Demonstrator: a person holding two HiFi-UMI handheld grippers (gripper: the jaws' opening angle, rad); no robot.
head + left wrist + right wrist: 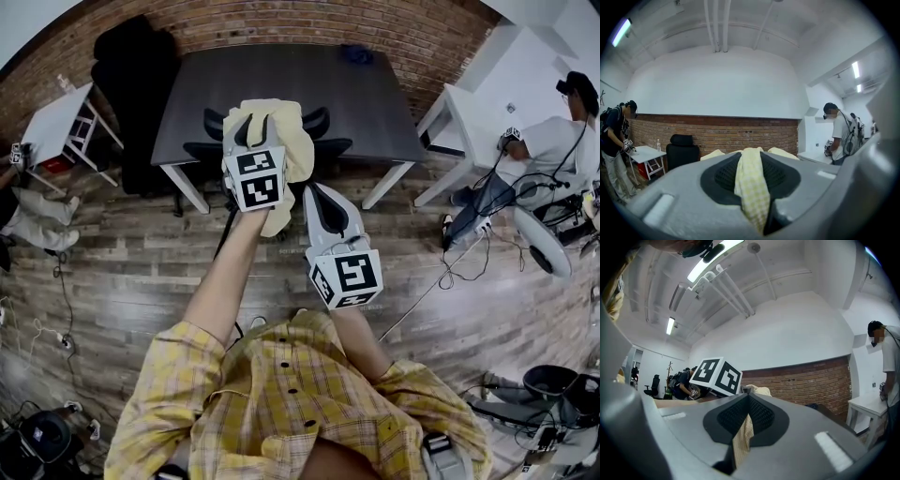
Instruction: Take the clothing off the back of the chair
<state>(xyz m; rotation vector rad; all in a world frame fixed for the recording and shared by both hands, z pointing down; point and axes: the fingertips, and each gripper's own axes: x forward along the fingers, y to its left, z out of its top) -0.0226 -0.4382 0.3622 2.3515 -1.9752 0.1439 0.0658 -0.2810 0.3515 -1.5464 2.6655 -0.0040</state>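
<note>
- Yellow checked clothing (751,187) is hanging bunched between the jaws of the left gripper (246,127), which are clamping it tight.
- Right gripper (315,195), just beside the left one, is pinching a lower fold of the same clothing between its closed jaws.
- Behind the clothing, a black chair (320,122) is standing at a dark table (281,75); whether cloth and chair are touching is unclear.
</note>
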